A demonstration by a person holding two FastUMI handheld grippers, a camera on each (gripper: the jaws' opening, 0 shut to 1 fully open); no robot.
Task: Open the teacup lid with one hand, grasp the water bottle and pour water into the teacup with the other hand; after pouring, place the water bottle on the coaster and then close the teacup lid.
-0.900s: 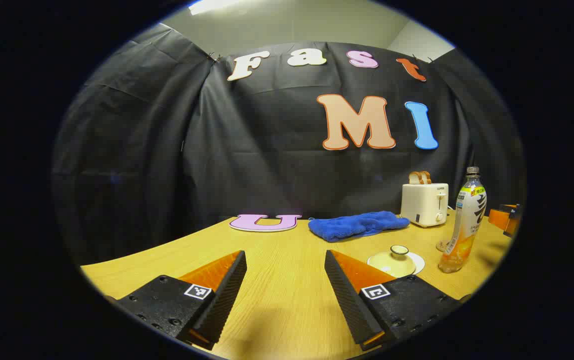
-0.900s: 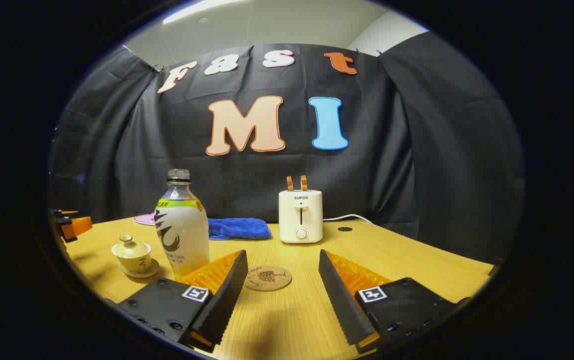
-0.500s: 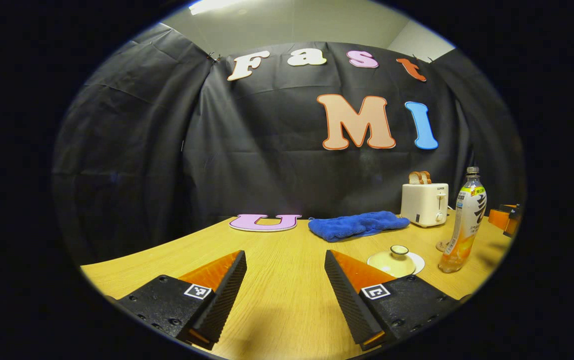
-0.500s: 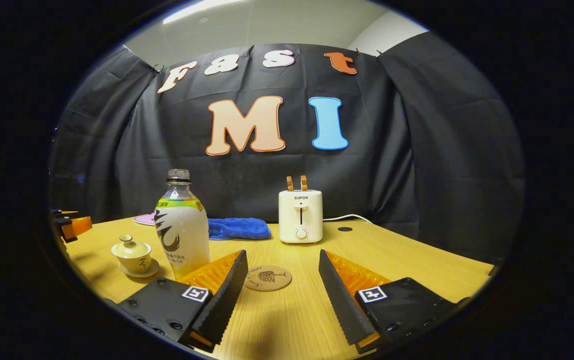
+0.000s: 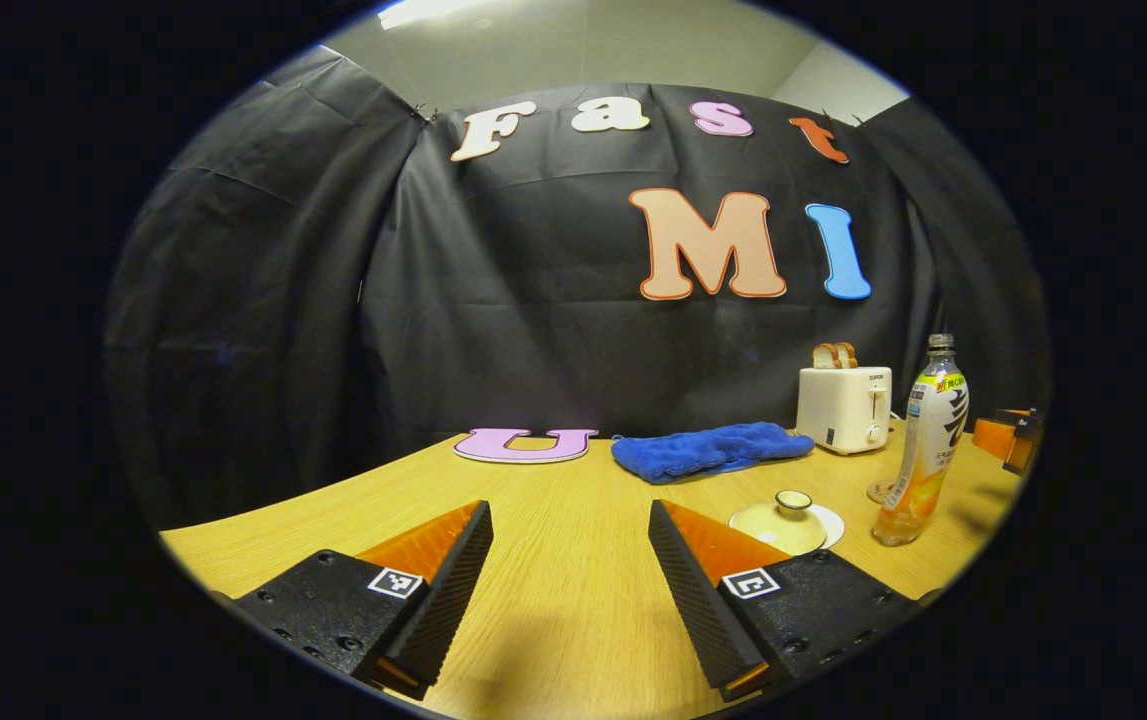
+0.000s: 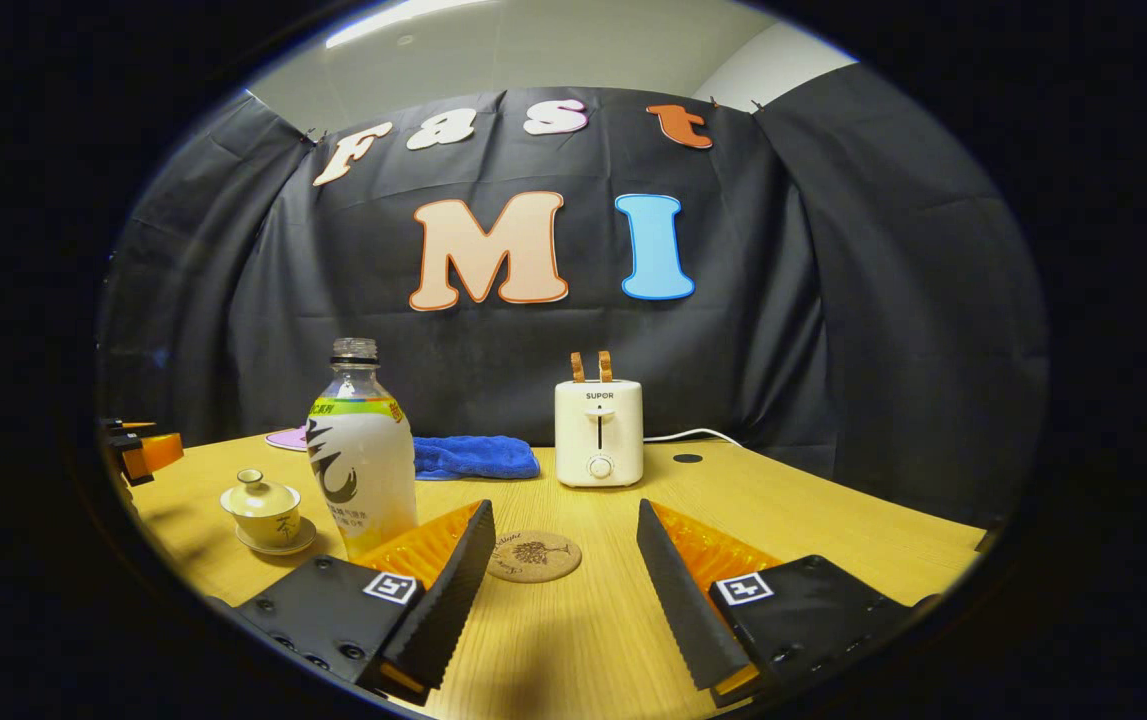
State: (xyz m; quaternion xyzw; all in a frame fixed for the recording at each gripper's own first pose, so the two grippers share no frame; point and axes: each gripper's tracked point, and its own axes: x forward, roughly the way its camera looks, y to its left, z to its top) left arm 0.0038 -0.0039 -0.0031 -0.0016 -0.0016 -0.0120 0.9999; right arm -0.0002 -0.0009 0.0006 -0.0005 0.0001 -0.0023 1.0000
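Standing capless water bottle [image 6: 361,450] — white label | lidded cream teacup [image 6: 264,505] | both tongs spread, empty

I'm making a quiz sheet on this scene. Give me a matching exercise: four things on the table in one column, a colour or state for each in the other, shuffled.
Things:
1. teacup
2. water bottle
3. towel
4. toaster

States:
a. blue, lying crumpled
b. holds two bread slices
c. lid on, on a saucer
d. upright, cap off

Pairs: 1-c, 2-d, 3-a, 4-b
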